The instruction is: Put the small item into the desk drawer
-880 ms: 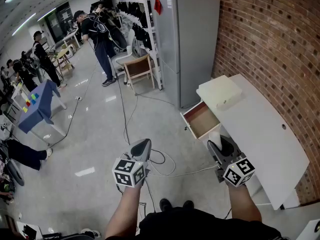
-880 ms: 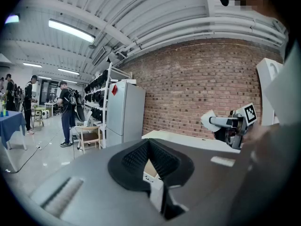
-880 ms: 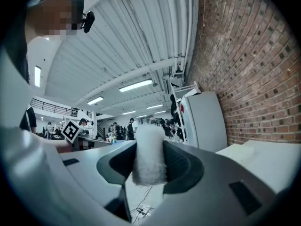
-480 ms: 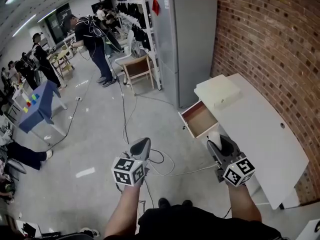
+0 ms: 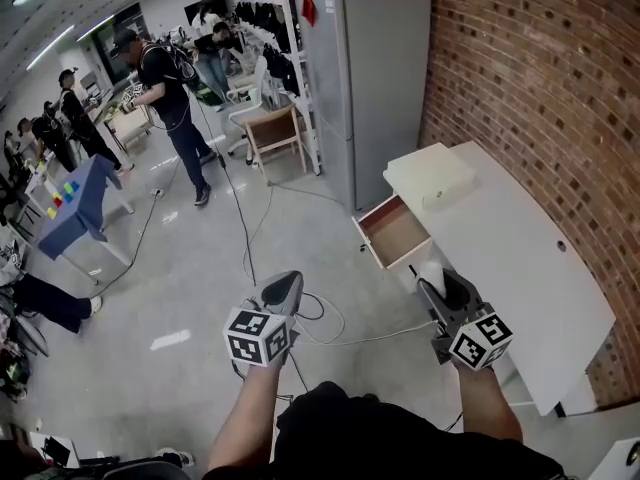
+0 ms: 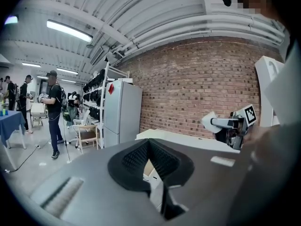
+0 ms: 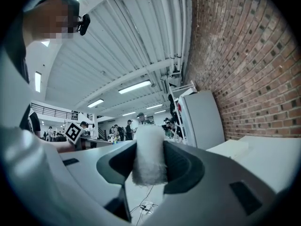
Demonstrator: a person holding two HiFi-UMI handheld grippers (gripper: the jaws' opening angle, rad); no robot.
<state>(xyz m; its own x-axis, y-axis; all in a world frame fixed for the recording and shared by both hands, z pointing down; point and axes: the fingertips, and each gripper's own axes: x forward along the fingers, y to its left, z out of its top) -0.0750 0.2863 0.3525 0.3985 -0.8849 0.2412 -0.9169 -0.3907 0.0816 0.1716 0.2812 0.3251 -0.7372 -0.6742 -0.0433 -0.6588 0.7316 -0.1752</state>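
A small white fuzzy item (image 7: 149, 160) sits pinched between the pads of my right gripper (image 7: 149, 147), which is shut on it. In the head view that right gripper (image 5: 440, 286) hovers beside the white desk (image 5: 530, 268), just short of the open drawer (image 5: 393, 231), with the white item (image 5: 431, 272) at its tip. The drawer's brown inside looks empty. My left gripper (image 5: 284, 290) hangs over the floor to the left, jaws together and holding nothing. In the left gripper view, the left gripper (image 6: 149, 147) faces the brick wall, and the right gripper (image 6: 221, 123) shows at the right.
A flat cream box (image 5: 430, 175) lies on the desk's far end. A grey fridge (image 5: 370, 78) stands behind the desk against the brick wall (image 5: 540, 78). Cables (image 5: 330, 323) trail over the floor. A wooden chair (image 5: 275, 133), a blue-covered table (image 5: 75, 203) and several people stand further off.
Both grippers stay about where they were. The person in black in the background has walked left and nearer, and the view has shifted slightly.
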